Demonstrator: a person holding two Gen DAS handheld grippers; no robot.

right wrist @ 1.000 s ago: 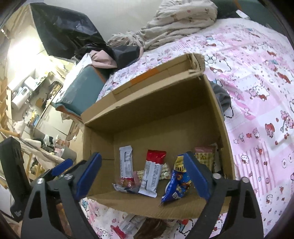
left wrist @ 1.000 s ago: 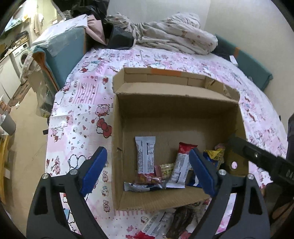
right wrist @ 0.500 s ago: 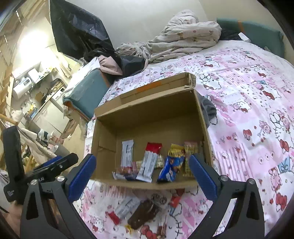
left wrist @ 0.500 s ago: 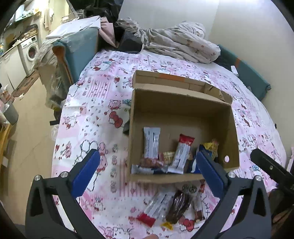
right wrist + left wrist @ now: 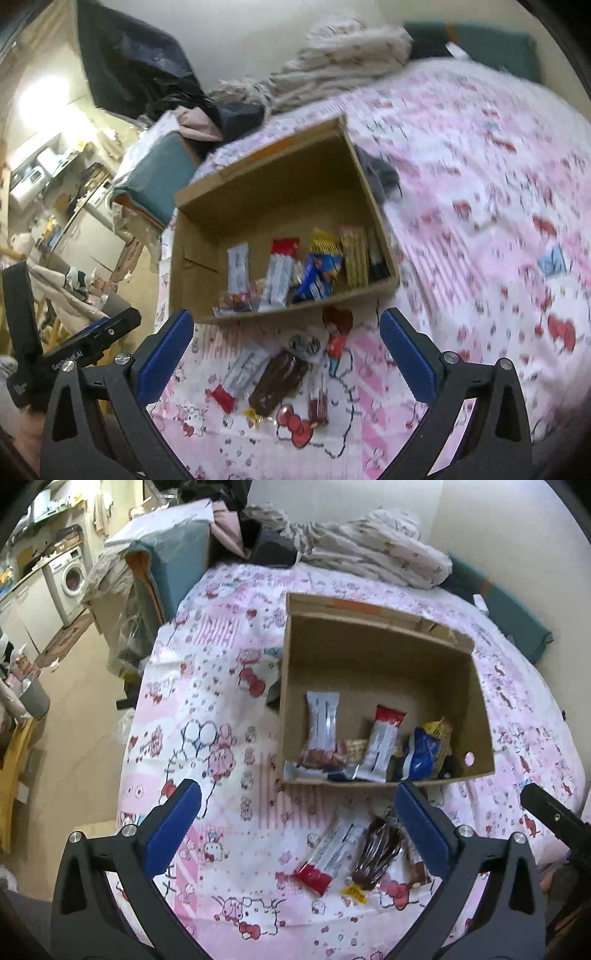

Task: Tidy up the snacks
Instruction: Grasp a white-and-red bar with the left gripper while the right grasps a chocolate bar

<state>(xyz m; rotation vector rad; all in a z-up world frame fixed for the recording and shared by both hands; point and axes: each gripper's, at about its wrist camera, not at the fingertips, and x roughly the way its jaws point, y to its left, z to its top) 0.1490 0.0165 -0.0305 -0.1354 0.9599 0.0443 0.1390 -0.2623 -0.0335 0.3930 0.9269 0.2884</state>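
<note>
An open cardboard box (image 5: 476, 709) (image 5: 184, 266) sits on the pink patterned bedsheet. Several wrapped snacks lie along its near wall, among them a white bar (image 5: 322, 716), a red-and-white bar (image 5: 382, 744) (image 5: 279, 275) and a blue packet (image 5: 423, 753) (image 5: 314, 280). In front of the box lie loose snacks: a red-ended white bar (image 5: 328, 853) (image 5: 240, 376), a brown chocolate bar (image 5: 378, 853) (image 5: 279, 380) and a thin brown stick (image 5: 319, 397). My left gripper (image 5: 297, 827) and right gripper (image 5: 286, 350) both hover open and empty, back from the box above the loose snacks.
A crumpled blanket (image 5: 369, 557) and dark clothes are heaped at the bed's far end. A teal cushioned seat (image 5: 166, 565) stands to the left of the bed, with the floor (image 5: 74, 709) and a washing machine (image 5: 72, 579) beyond. The bedsheet (image 5: 498, 221) stretches out to the right.
Both grippers have drawn back from over the box, and their jaws spread a little wider. The loose snacks in front of the box have come into view.
</note>
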